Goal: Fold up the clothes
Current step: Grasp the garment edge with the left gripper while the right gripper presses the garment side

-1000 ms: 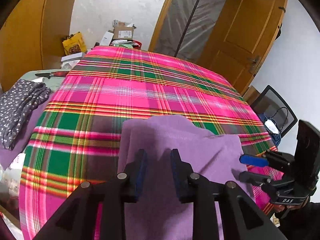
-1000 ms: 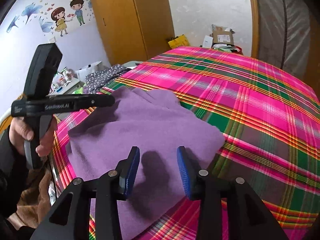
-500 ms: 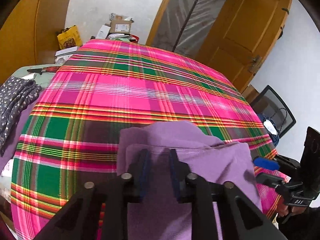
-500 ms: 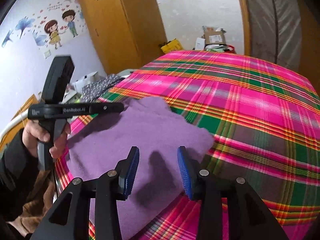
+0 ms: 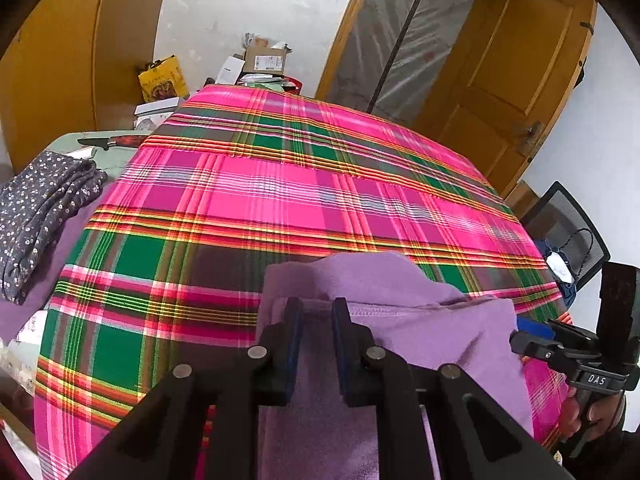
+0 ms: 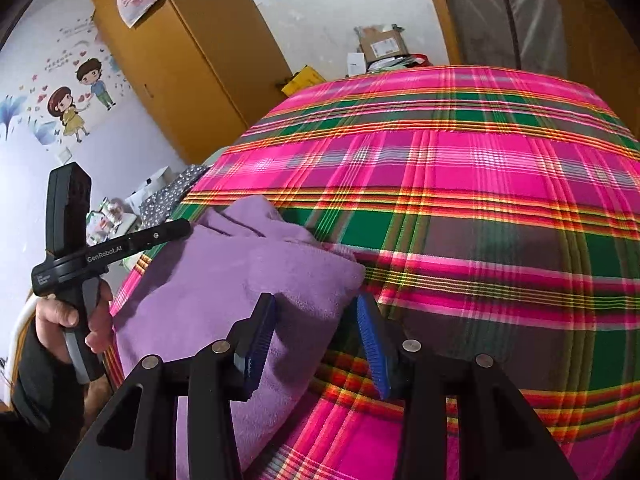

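Up close from the left wrist view, the left gripper (image 5: pixel 316 334) has its jaws narrowed on a hemmed edge of the purple fleece garment (image 5: pixel 420 320), the cloth bunched between the pads, so it looks pinched and held. That garment lies on the near edge of the pink plaid bedspread (image 5: pixel 280 200), already doubled over itself. A dark floral garment (image 5: pixel 40 208) sits off to the left, well apart, and a kitchen knife (image 5: pixel 112 142) rests on a pale surface beyond it. At the far right the right gripper's black body shows, gripped by a hand (image 5: pixel 588 416). From the right wrist view, the right gripper (image 6: pixel 316 340) stands wide with its jaws opening; the corner of the purple fleece garment (image 6: pixel 240 280) lies between the blue pads, which do not press on it. The left gripper (image 6: pixel 176 232) reaches to the garment's far edge, held by a hand (image 6: pixel 76 316). I judge a fold is under way: next the right gripper must close on that corner, then both lift and carry the edge across evenly.
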A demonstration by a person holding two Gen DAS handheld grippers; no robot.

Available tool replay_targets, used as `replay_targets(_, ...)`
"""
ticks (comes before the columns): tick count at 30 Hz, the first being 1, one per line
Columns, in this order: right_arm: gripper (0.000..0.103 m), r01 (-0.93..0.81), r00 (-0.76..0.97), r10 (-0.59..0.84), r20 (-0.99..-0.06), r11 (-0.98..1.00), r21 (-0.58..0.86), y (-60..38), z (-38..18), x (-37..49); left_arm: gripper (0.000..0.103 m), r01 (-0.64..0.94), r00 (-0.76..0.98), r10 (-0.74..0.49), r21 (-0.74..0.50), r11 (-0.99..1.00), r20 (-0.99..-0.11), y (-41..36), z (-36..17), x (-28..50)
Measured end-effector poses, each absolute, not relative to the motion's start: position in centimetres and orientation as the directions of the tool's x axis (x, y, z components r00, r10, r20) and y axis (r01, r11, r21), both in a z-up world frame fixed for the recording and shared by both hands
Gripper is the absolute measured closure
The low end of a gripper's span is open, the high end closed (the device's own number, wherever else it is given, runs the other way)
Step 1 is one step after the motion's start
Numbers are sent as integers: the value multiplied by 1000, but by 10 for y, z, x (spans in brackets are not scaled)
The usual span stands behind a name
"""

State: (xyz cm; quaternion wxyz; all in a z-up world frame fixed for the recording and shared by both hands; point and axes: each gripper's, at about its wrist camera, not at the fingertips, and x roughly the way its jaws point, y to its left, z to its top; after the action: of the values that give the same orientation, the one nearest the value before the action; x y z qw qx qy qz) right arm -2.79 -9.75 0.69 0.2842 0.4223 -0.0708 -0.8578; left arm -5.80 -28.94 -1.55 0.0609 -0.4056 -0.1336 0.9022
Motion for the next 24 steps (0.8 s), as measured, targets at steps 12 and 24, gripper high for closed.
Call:
replay_targets(12,86,465,-484,-554,-678,-819,337,-103,5,-25,98,57,-672,209,-330,-942,-711,-305,-27,-64)
replay_targets(24,87,457,-477,-570,-669,-811,365,-97,0,-24,101,91,-679,187,-334,-938,-710,-311,-41,-75)
